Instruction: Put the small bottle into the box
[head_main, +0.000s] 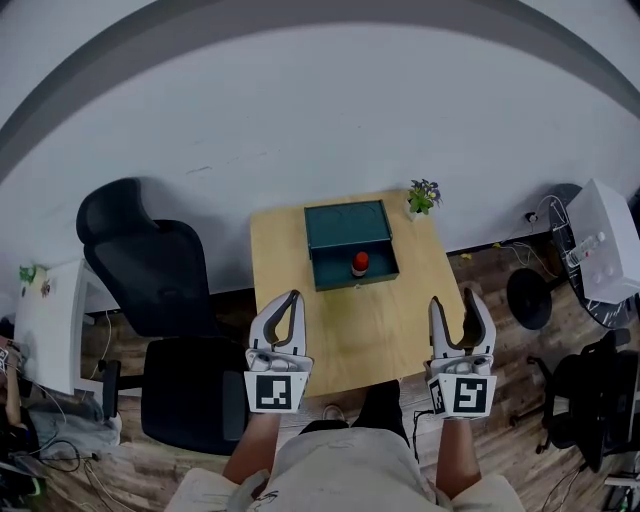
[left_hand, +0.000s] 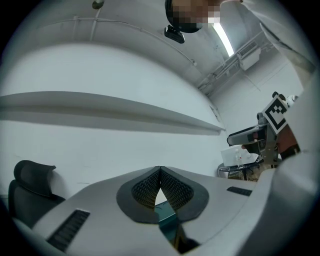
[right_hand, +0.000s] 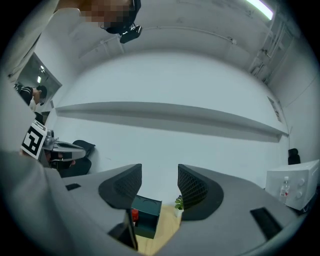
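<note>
Head view: wooden bench (head_main: 300, 250) in the middle w/ a dark green box (head_main: 346, 227) toward its 12 o'clock edge. The small bottle (head_main: 360, 263), red on top, sat in the box's open front part. A potted plant (head_main: 422, 197) stood at approx. 1 o'clock of the box, a black chair (head_main: 150, 290) at the bench's 9 o'clock. Left gripper (head_main: 293, 298) hovered over the near edge at 7 o'clock, right gripper (head_main: 455, 303) at 5 o'clock, both well apart from the box.

Left gripper view: left gripper (left_hand: 160, 172) had its jaws pressed together, nothing btwn them.

Right gripper view: right gripper (right_hand: 159, 185) had its jaws spread and empty; the box (right_hand: 149, 216), bottle (right_hand: 133, 215) and plant (right_hand: 178, 204) showed beyond the gap.
</note>
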